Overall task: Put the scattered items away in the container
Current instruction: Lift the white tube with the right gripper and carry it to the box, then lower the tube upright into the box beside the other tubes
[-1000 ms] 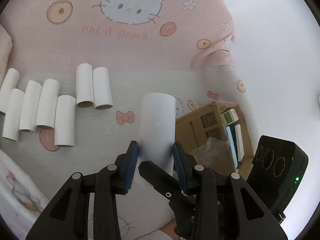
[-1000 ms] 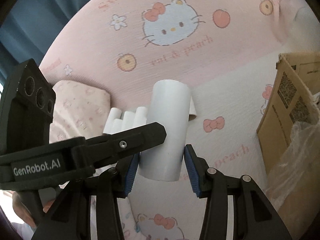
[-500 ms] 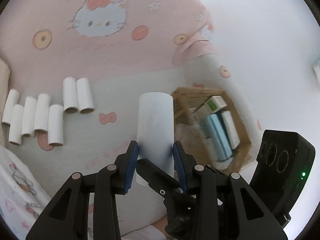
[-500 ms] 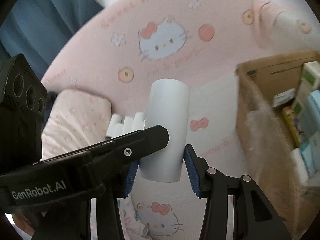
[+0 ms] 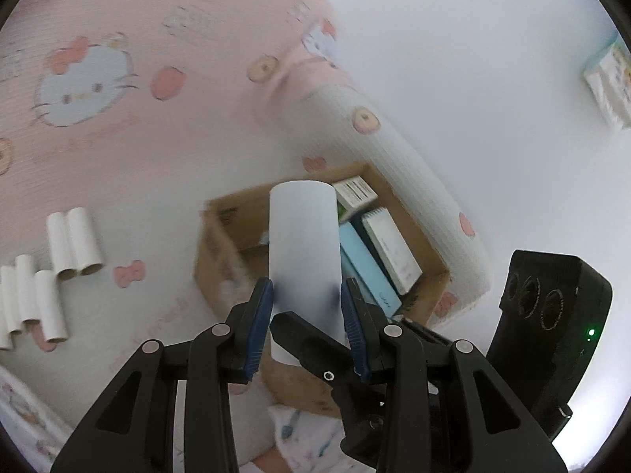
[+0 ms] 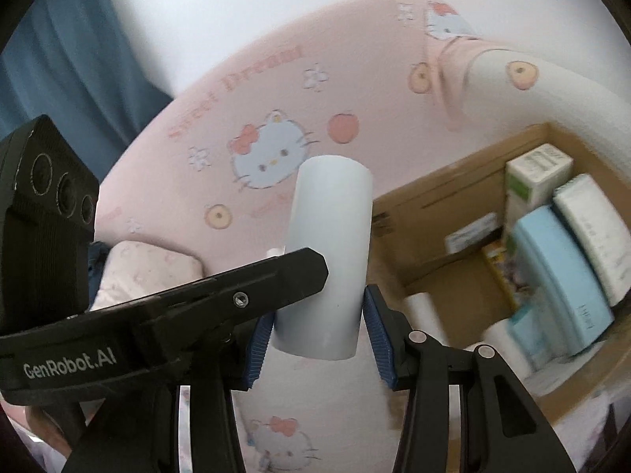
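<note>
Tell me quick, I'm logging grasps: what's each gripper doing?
Left gripper: closed on a white tube.
Right gripper: closed on a white tube too.

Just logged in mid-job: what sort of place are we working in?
Probably a bedroom, on a bed: cartoon-cat bedding, a pillow, a blue curtain. A cardboard box sits on the bedding.

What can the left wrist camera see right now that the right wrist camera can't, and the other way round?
Only the left wrist view shows the loose white tubes lying on the bedspread.

Only the right wrist view shows the blue curtain and two white rolls already lying in the box.

Both show a white tube held between tongs, the cardboard box and the light blue packet inside it.
</note>
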Motion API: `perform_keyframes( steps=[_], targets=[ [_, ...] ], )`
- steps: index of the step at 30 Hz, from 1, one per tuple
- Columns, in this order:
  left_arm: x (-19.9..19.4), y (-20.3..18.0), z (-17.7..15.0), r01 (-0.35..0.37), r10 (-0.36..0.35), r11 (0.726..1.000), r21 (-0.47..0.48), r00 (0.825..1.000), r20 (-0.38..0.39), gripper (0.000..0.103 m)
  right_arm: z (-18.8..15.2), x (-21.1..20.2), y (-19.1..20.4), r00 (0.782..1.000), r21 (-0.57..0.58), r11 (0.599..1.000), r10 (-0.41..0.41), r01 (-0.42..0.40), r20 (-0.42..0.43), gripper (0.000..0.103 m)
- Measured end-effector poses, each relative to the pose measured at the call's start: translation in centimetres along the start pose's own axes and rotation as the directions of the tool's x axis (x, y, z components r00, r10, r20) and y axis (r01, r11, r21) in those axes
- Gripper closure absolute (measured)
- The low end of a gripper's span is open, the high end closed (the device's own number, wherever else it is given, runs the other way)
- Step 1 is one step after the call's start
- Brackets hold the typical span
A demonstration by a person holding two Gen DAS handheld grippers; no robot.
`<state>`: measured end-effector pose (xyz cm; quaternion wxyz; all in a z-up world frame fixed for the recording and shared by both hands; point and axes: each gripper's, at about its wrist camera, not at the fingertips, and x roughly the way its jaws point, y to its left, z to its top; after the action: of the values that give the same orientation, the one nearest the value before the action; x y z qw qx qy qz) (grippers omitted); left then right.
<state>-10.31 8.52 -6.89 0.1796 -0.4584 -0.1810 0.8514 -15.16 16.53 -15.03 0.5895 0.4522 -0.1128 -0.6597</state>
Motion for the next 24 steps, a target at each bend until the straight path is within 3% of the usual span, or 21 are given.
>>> perform_keyframes(
  steps=[8,12,15,19,24],
  targets=[
    [5.6,-2.2,1.5,0.009,-0.008,1.000,0.010,0.993,-0.118,0.064,1.3,0.1,-5.6,0.998,0.059,0.998,-0.026,0.029,-0.054,0.060],
    [8.9,-2.0,2.8,0.018,-0.020,1.000,-0.009,0.973,-0.229,0.064,1.5,1.6,-8.1,0.994,0.132,0.991,0.006,0.008,-0.111,0.060],
    [11.2,-1.1,3.7,0.036,-0.056,0.997,-0.075,0.955,-0.292,0.064,1.8,2.5,-9.6,0.988,0.190,0.982,0.041,-0.011,-0.150,0.060],
    [13.9,-0.5,4.1,-0.015,-0.023,0.994,-0.106,0.936,-0.350,0.064,2.7,4.8,-11.8,0.965,0.215,0.976,0.074,-0.019,-0.253,0.060],
    [16.2,0.6,4.0,-0.104,0.037,0.982,-0.156,0.922,-0.387,0.065,2.9,8.0,-13.2,0.912,0.251,0.967,0.134,-0.035,-0.389,0.060]
  ],
)
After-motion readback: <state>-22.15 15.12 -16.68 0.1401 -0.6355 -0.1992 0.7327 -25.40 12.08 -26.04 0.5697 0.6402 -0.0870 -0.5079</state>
